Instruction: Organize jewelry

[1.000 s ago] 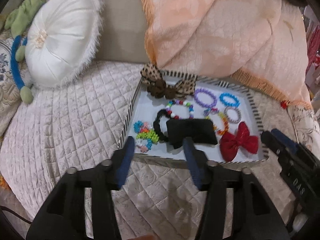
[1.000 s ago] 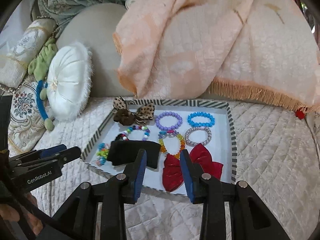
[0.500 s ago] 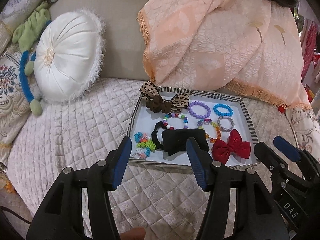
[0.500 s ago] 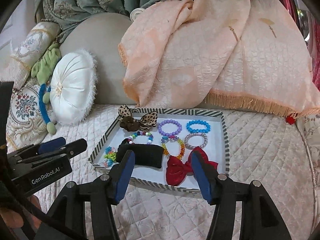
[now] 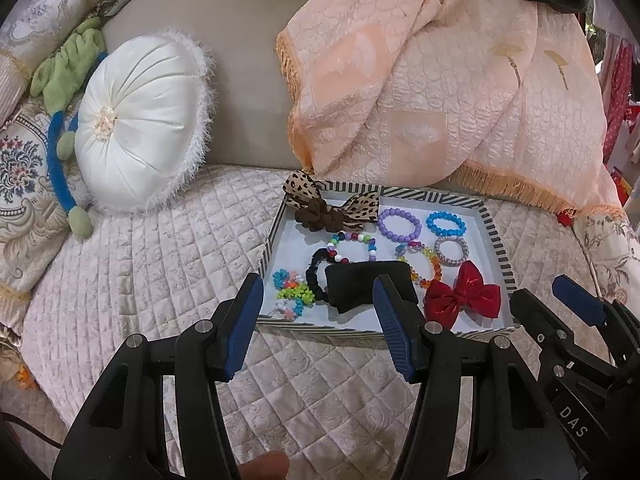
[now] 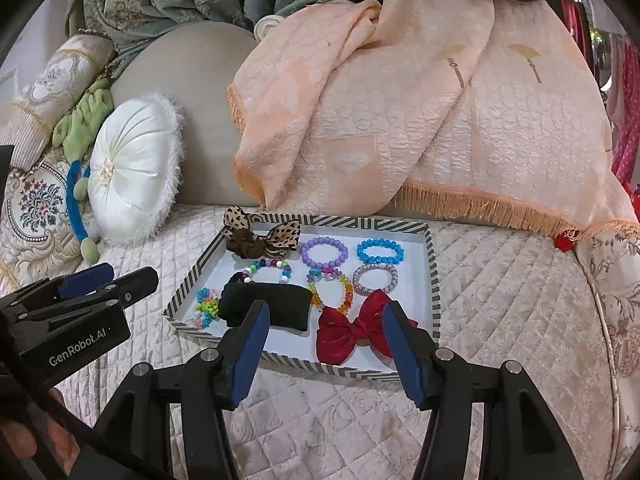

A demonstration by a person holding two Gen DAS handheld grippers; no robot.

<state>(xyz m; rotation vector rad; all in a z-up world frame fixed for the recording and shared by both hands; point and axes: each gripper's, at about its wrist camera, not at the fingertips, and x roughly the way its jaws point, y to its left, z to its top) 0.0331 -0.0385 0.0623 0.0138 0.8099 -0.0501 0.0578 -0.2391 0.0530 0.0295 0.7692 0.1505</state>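
A white tray with a striped rim [image 5: 496,240] lies on the quilted seat and holds the jewelry. In it are a leopard bow [image 5: 360,206], a purple bracelet [image 5: 399,224], a blue bracelet [image 5: 445,222], a black pad [image 5: 360,284] and a red bow [image 5: 464,296]. My left gripper [image 5: 318,292] hovers open before the tray's near edge, holding nothing. My right gripper [image 6: 328,312] is open too, above the near rim [image 6: 360,368], with the red bow [image 6: 356,328] lying beyond its fingers. Each gripper shows in the other's view: the right gripper [image 5: 554,304] and the left gripper [image 6: 114,280].
A round white cushion [image 5: 140,128] leans at the back left beside a green and blue plush toy [image 5: 64,80]. A peach fringed blanket [image 5: 440,80] drapes over the backrest behind the tray. Quilted cover [image 6: 512,320] stretches right of the tray. A fingertip [image 5: 262,466] shows at the bottom.
Both grippers have drawn back and upward from the tray, so more of the backrest shows. The right gripper's jaws have widened. The items in the tray have not moved.
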